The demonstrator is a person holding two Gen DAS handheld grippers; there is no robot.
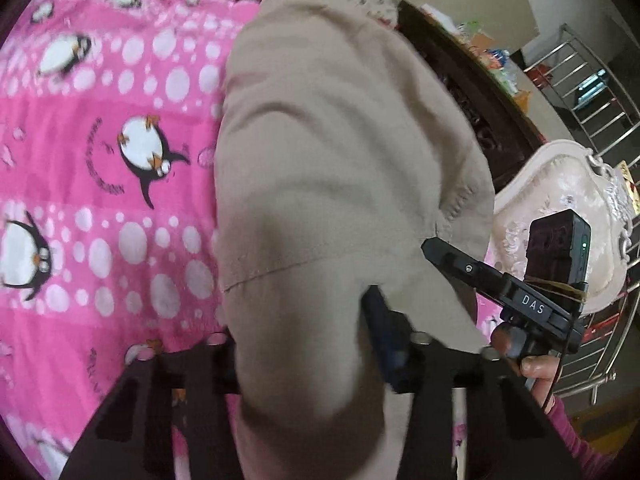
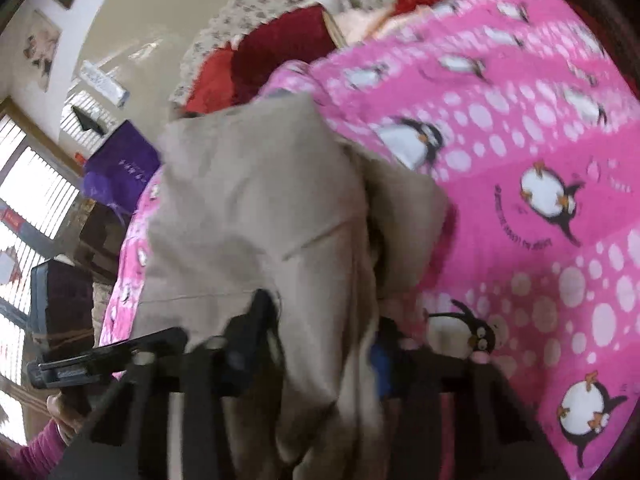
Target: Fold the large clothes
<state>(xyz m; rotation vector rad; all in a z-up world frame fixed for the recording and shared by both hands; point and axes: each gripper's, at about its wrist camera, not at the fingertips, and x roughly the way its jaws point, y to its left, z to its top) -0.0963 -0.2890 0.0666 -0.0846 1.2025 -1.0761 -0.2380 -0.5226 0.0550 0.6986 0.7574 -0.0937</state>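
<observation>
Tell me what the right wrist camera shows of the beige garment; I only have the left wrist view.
Observer: The right gripper has the beige garment bunched between its fingers.
Operator: Report what lies beyond the bed on that side.
Observer: A purple bag sits past the edge of the pink penguin blanket.
Operator: Name the light source there.
Observer: A window with blinds fills the far left of that view.
</observation>
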